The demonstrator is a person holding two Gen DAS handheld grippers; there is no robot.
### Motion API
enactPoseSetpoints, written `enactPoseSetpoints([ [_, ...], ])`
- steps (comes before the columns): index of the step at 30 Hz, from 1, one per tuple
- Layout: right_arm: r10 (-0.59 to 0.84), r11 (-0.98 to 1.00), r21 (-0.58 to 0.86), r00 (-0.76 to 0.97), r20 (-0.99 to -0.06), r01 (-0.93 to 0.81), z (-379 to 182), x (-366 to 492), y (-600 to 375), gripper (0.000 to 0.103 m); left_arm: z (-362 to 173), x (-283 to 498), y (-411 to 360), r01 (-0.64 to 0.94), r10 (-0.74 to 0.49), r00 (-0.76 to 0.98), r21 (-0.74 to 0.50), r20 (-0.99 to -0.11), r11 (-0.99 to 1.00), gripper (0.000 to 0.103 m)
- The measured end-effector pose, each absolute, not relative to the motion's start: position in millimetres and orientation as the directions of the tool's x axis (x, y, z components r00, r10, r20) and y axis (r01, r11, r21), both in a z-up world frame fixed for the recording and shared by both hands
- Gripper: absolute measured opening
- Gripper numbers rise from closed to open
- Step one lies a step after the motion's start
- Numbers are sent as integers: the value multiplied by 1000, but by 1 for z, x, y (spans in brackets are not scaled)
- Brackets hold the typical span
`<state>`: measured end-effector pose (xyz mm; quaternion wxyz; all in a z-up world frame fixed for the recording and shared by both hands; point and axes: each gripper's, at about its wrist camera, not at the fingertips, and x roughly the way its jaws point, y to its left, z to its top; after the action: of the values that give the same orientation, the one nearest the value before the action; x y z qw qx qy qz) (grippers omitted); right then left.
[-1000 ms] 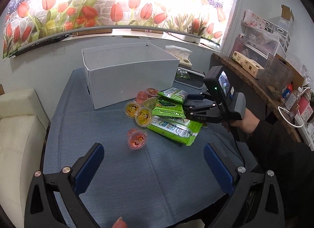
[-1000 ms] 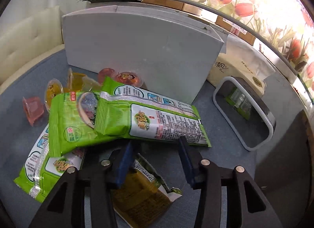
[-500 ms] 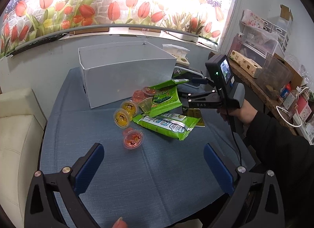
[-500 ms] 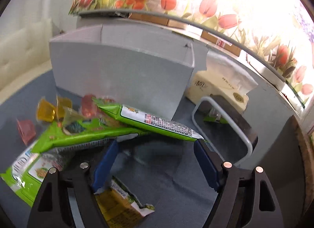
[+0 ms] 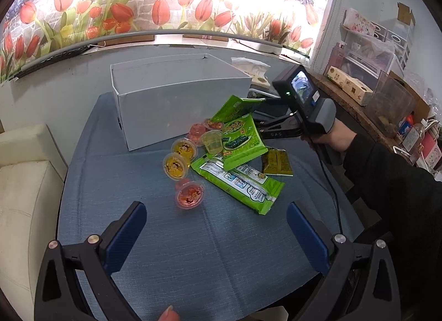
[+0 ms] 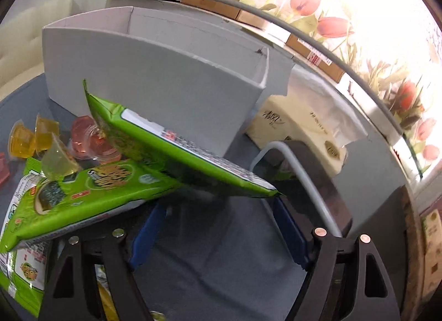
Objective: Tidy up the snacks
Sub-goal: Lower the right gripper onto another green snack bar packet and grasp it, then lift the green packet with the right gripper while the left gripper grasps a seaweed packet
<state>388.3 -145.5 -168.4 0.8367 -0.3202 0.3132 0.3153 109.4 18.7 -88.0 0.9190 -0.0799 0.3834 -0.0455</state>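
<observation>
The right gripper [image 6: 218, 227], jaws apart, props 2 green packets [image 6: 176, 152] toward the white box [image 5: 176, 105]; left gripper [image 5: 216, 235], jaws apart, waits.

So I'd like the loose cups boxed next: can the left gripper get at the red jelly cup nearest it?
Probably yes. The left gripper is open, and the red jelly cup sits alone on bare blue cloth just ahead, apart from the green packets.

The left claw [image 5: 215, 227] has black plastic arms with triangular cut-outs, silver screws and blue finger pads [image 5: 125, 235]. The right claw [image 6: 218, 227] is built alike, with copper-coloured screws; its grey-and-black handle carries a small lit screen, a black cable and a green light. A bare-skinned hand [image 5: 331, 138] leaves a black sleeve at 3 o'clock.
</observation>
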Motion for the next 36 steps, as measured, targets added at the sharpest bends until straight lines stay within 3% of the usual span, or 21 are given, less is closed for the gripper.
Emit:
enactPoseSetpoints([
  [12,372,400,-368,515,-772,-840,-168,410,-133,84,-91,122,16,19,-118,691,-146,-713,989,103],
  [13,383,389,-350,495,-780,-852,-170,411,-132,81,-92,123,16,18,-120,688,-149,-716,989,103],
  [15,389,395,-300,454,-802,-868,-175,415,-131,39,-94,126,16,15,-120,682,-150,-721,989,103],
  [16,391,398,-278,436,-811,-874,-178,417,-132,35,-95,127,15,16,-120,680,-149,-723,989,103],
  [24,402,430,-279,459,-792,-858,-170,398,-159,20,-99,130,8,26,-123,675,-143,-727,989,103],
  [31,399,501,-248,475,-784,-829,-141,375,-195,19,-100,130,-7,43,-119,680,-123,-724,992,103],
  [36,420,597,-129,446,-790,-792,-125,358,-216,18,-99,129,-17,60,-149,680,-149,-718,987,103],
])
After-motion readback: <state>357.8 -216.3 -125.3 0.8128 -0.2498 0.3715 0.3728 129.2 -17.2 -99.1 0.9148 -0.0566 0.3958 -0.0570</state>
